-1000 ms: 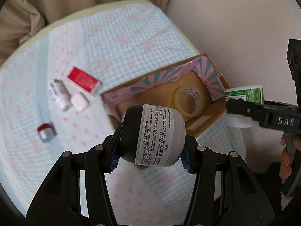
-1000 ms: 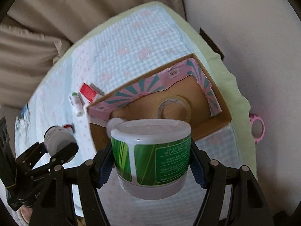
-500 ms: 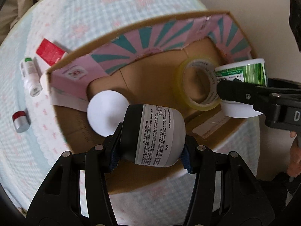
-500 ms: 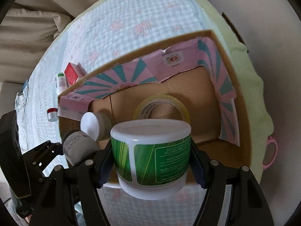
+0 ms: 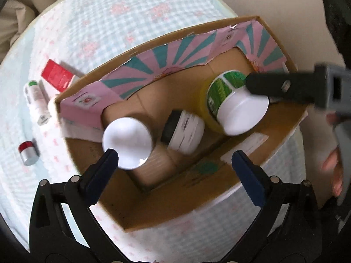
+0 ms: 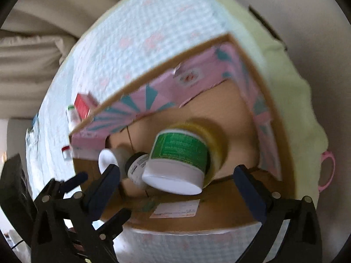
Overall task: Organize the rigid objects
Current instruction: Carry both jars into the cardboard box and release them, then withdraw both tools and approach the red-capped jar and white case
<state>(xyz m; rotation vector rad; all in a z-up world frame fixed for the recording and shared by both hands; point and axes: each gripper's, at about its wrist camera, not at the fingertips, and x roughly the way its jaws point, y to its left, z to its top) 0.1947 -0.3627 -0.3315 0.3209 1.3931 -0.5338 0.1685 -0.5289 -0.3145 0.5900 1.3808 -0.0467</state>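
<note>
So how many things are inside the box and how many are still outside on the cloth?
Inside the cardboard box: 4 - white-lidded jar, dark-capped bottle, green tub, yellow tape roll.
Outside on the cloth: 3 - red box, white tube, red-topped silver cap.
Total: 7

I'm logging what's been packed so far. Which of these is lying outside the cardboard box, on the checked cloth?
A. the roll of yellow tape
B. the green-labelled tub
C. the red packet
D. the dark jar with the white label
C: the red packet lies on the checked cloth beyond the cardboard box, while the tub, tape and jar are inside it.
</note>
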